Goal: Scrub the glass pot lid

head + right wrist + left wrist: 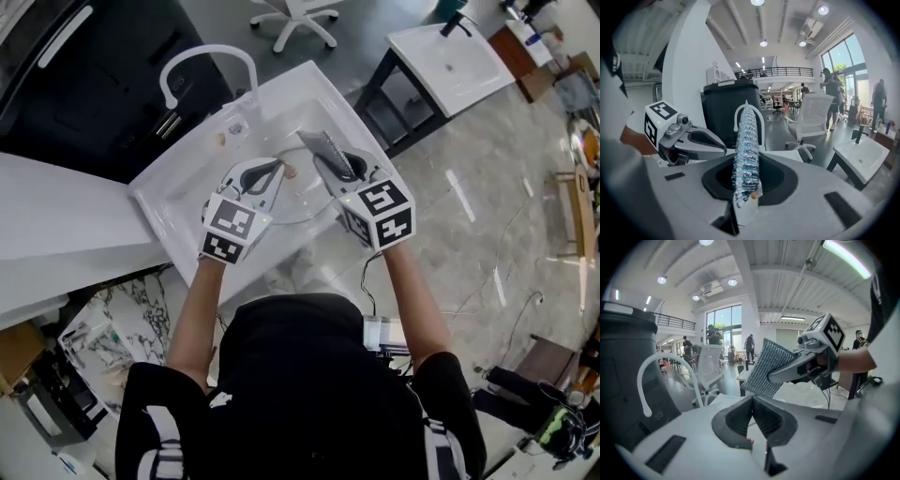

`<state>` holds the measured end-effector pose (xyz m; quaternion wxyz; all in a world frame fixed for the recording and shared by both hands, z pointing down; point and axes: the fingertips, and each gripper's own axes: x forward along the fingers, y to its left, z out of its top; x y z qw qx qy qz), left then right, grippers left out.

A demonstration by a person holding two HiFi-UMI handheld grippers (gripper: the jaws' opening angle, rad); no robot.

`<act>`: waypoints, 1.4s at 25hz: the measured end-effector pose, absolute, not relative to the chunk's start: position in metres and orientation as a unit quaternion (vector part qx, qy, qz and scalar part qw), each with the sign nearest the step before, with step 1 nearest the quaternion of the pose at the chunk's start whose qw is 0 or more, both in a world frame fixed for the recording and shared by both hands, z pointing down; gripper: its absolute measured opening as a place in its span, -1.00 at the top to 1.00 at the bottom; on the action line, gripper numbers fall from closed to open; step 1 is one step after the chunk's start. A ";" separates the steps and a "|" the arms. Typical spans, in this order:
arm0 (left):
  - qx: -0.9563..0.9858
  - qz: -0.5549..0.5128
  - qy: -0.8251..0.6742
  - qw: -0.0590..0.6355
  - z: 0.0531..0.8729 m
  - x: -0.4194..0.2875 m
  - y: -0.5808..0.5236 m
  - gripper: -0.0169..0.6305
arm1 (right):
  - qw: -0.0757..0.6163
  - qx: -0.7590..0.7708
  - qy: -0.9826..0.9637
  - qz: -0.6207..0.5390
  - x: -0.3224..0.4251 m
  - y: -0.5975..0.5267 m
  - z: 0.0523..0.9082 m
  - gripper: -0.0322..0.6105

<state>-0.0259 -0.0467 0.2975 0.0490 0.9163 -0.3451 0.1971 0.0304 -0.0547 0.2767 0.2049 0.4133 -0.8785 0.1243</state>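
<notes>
Mesh pad (746, 136) clamped edge-on in right gripper (746, 163), likely so its flat face can rub | left gripper (753, 400) jaws together on nothing, likely free to steady | lid (302, 197) sits in sink (178, 211) under both

Glass pot lid (302, 202) is down in the sink (178, 202), clear and hard to trace, seemingly tilted, its brownish knob (291, 172) up toward the tap side. The grey woven scrub pad (745, 136) stands upright, pinched in the right tongs (337, 169).
</notes>
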 end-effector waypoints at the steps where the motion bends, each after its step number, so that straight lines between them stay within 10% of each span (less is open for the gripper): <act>1: 0.918 0.187 -0.347 0.043 0.285 -0.028 -0.048 0.93 | 0.192 0.415 -0.881 0.120 0.029 -0.055 0.265 0.69; 35: 0.912 -0.008 -0.405 -0.059 0.076 -0.060 -0.015 0.93 | 0.013 0.470 -0.882 -0.027 0.013 -0.025 0.080 0.70</act>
